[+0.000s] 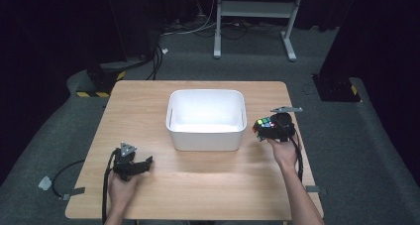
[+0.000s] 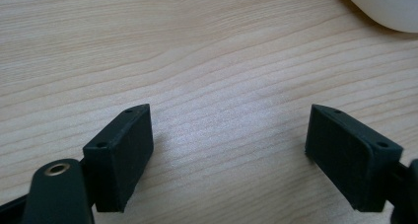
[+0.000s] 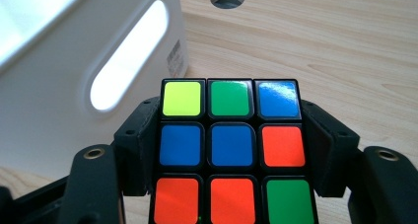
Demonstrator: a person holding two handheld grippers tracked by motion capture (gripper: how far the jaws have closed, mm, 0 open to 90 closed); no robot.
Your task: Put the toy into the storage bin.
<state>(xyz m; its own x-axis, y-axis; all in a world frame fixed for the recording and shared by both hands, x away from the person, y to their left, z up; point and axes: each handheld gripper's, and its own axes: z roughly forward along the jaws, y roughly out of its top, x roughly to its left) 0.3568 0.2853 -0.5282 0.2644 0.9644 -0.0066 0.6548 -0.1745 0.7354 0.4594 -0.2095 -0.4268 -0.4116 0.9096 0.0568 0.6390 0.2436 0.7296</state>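
Two grippers on the go here, and we'd say we're about halfway: the Rubik's cube [image 1: 264, 126] is already picked up and off the wooden table [image 1: 198, 185], hanging just off the right-hand wall of the white plastic bin [image 1: 206, 119], but it isn't in there yet. Our guess is the bin's where it's headed, so what's left is carrying it over the rim and letting go. From the high view the bin looks empty inside, nothing dropped in so far. The right gripper [image 3: 231, 150] has its two black jaws clamped on opposite sides of the cube, pads flat against the left and right faces, so it's a proper pinch and not just resting there; in the right gripper view we get a scrambled face full-on, yellow, green and blue on top, orange along the bottom, with the bin's handle slot [image 3: 129, 61] close behind it. The left gripper [image 2: 229, 135] is doing nothing much: it sits low over the table at the near left, jaws spread wide apart with only bare wood grain between them, holding and touching nothing as far as we can tell.
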